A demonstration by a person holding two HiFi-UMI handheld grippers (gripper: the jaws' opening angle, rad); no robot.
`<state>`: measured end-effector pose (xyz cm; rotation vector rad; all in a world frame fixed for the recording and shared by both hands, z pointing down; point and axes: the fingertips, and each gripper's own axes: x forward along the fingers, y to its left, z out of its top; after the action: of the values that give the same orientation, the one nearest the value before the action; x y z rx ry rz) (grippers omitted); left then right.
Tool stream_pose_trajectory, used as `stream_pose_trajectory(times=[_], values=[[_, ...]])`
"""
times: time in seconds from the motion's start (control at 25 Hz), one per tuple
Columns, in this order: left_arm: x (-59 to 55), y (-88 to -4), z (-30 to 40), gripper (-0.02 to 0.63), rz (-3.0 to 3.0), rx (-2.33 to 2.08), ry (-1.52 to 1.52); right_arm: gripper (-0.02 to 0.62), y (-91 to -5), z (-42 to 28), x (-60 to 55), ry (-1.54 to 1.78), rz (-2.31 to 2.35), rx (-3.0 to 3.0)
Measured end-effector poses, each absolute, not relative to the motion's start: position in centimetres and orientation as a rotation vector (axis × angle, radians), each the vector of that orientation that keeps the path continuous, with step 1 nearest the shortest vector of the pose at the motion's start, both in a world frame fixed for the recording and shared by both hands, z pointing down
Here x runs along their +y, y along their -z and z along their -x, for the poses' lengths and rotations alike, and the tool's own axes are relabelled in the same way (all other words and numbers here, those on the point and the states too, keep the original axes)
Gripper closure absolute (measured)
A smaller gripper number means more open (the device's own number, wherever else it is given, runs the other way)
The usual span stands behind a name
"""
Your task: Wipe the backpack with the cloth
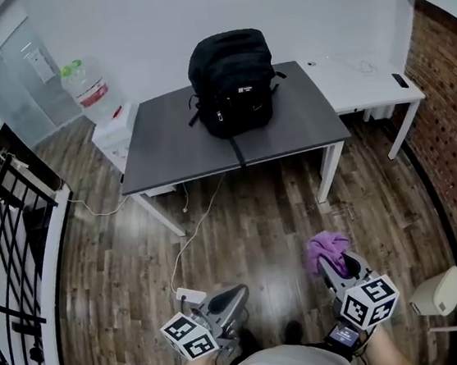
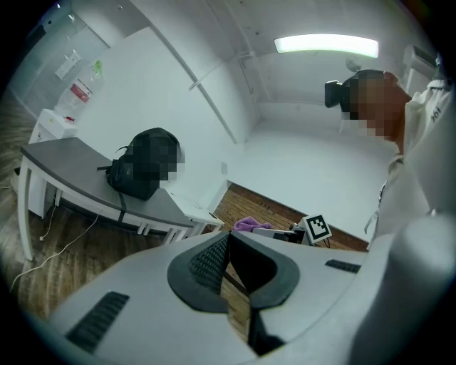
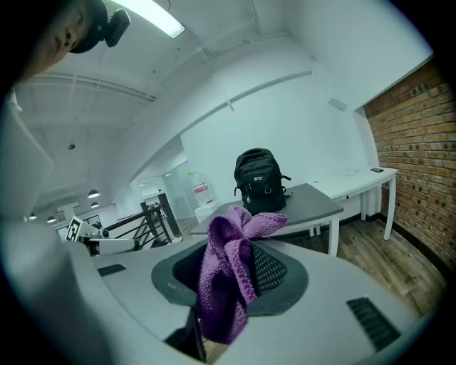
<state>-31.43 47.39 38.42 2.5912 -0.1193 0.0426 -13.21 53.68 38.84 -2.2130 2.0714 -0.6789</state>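
The head view looks steeply down from above the person, well back from the table (image 1: 166, 148) at upper centre, with the left gripper (image 1: 239, 292) and right gripper (image 1: 329, 263) near the bottom edge. Both gripper views look along their own jaws and share the distant backpack (image 3: 261, 180) on that table.

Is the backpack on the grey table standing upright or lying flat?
Upright. The backpack stands on its base on the grey table, its front facing the person.

Grey table (image 1: 167, 152), white desk (image 1: 356, 79) just beside it, water bottle (image 1: 89, 91), black railing (image 1: 5, 246), brick wall (image 1: 451, 109), wooden floor (image 1: 258, 223)
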Motion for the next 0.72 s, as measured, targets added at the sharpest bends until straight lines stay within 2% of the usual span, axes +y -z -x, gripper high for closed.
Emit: stream_pose_trajectory(times=[0.4,0.72], values=[[46.4,-38.2,28.5,0.601,-2.597,-0.202,-0.03,0.465,-37.4,9.7,50.9,0.601,2.188,2.132],[38.9,-37.8,26.2,0.601,-2.621,-0.19,0.026,0.465,-36.2,9.0,43.6,0.532,2.19,2.161]])
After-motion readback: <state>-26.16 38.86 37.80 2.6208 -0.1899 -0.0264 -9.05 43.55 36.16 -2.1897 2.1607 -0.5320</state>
